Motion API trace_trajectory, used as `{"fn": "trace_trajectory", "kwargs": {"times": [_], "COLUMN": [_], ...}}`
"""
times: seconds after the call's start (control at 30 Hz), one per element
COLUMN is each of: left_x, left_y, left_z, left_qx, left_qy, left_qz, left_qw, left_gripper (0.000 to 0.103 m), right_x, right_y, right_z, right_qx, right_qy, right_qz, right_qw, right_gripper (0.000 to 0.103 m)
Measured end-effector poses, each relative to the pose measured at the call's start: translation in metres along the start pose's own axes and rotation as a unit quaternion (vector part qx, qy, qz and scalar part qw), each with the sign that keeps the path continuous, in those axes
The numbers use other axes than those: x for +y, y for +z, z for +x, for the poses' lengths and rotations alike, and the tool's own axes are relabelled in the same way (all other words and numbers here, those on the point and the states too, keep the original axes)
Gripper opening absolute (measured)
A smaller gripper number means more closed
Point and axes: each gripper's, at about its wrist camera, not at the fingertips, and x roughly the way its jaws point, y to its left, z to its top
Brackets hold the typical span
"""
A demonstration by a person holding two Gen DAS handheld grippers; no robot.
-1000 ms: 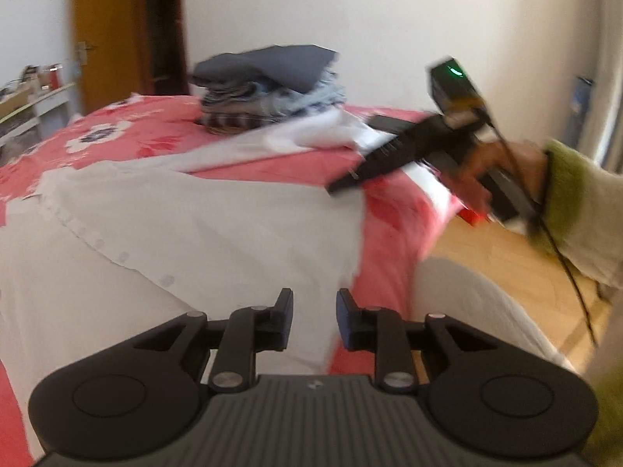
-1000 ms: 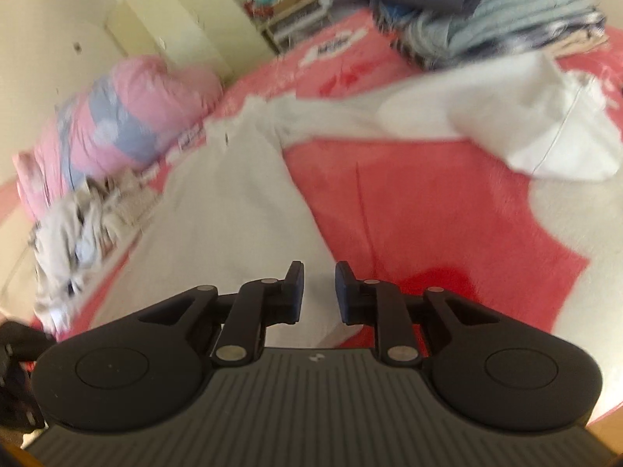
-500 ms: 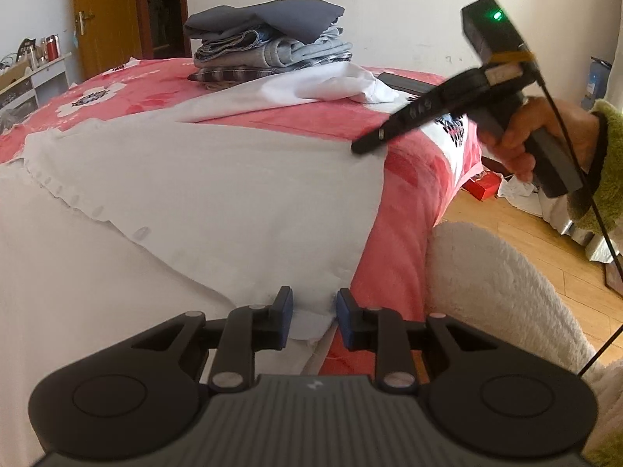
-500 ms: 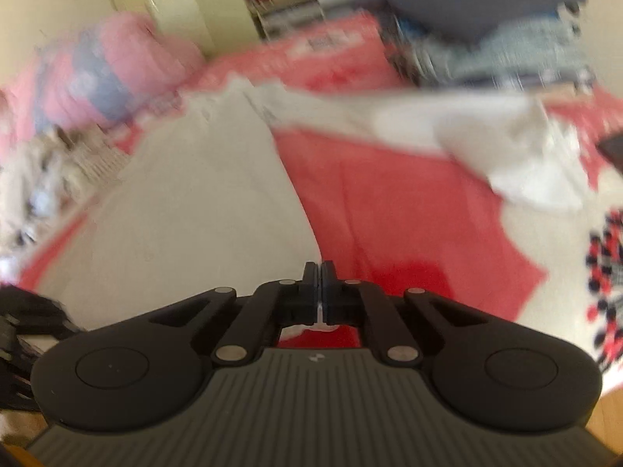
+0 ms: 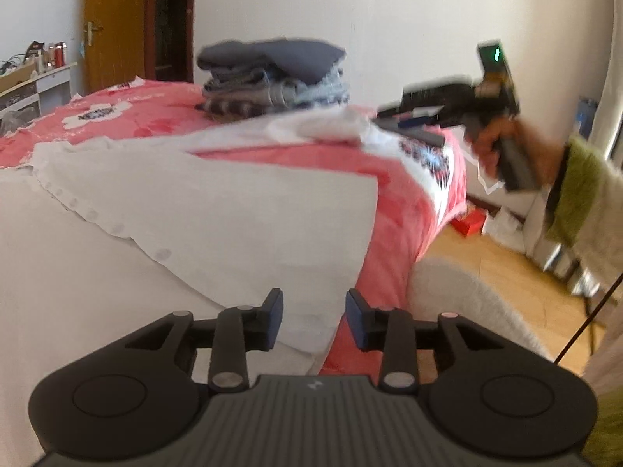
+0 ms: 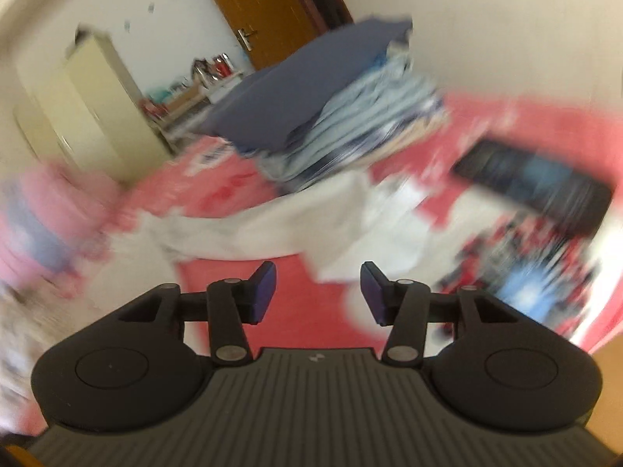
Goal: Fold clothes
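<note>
Left wrist view
- Your left gripper [image 5: 313, 313]: one, fingers spread apart, nothing between them, poised just above the near hem of the white garment.
- White garment [image 5: 218, 210]: one, spread flat across the bed, a scalloped edge with buttons running down its left side; one sleeve trails off toward the folded stack.
- Folded stack [image 5: 272, 78]: one pile of several pieces, dark grey on top, at the far side of the bed.
- Red floral bedspread [image 5: 405, 241]: one, lying under the garment and hanging over the bed's right edge.
- Your right gripper [image 5: 393, 111]: one, held in your hand at upper right above the far corner of the bed; blurred here.
- Wooden door [image 5: 113, 23]: one, behind the bed on the left.

Right wrist view (heavily blurred)
- Your right gripper [image 6: 318, 294]: fingers wide apart and empty, above the bedspread [image 6: 296, 299].
- White garment [image 6: 311, 225]: its sleeve and a bunched end lie just ahead of the fingertips.
- Folded stack [image 6: 331, 116]: directly beyond the sleeve.
- Dark flat object [image 6: 533, 186]: one, on the bed to the right, possibly a phone or remote.
</note>
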Motion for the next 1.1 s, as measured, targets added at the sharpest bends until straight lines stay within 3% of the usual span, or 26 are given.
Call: {"fn": "trace_trajectory", "kwargs": {"times": [0.13, 0.3, 0.43, 0.47, 0.5, 0.57, 0.7, 1.0, 1.1], "left_x": [0.007, 0.006, 0.002, 0.001, 0.001, 0.000, 0.003, 0.008, 0.010], "left_y": [0.007, 0.013, 0.012, 0.011, 0.009, 0.008, 0.004, -0.002, -0.002], "left_z": [-0.013, -0.003, 0.015, 0.020, 0.025, 0.035, 0.048, 0.049, 0.049], "left_qx": [-0.032, -0.040, -0.034, -0.032, -0.028, -0.011, 0.020, 0.016, 0.016], "left_qy": [0.004, 0.010, 0.009, 0.009, 0.008, 0.014, 0.025, 0.021, 0.018], "left_qz": [-0.031, -0.038, -0.043, -0.046, -0.049, -0.056, -0.075, -0.093, -0.097], "left_qw": [0.9990, 0.9984, 0.9984, 0.9984, 0.9984, 0.9983, 0.9967, 0.9953, 0.9950], "left_gripper": [0.042, 0.048, 0.048, 0.048, 0.048, 0.047, 0.045, 0.044, 0.044], "right_x": [0.024, 0.038, 0.033, 0.031, 0.027, 0.028, 0.049, 0.138, 0.163], "right_y": [-0.007, -0.019, -0.015, -0.014, -0.010, -0.001, 0.039, 0.130, 0.160], "right_z": [0.017, 0.059, 0.082, 0.084, 0.089, 0.091, 0.076, 0.030, 0.037], "right_qx": [-0.003, 0.026, 0.030, 0.032, 0.034, 0.027, -0.047, -0.150, -0.175], "right_qy": [-0.051, -0.080, -0.101, -0.101, -0.104, -0.114, -0.130, -0.028, -0.038], "right_qz": [-0.162, -0.272, -0.279, -0.273, -0.264, -0.259, -0.294, -0.339, -0.370], "right_qw": [0.985, 0.959, 0.954, 0.956, 0.958, 0.959, 0.946, 0.928, 0.912], "right_gripper": [0.060, 0.062, 0.059, 0.043, 0.021, 0.007, 0.004, 0.004, 0.004]}}
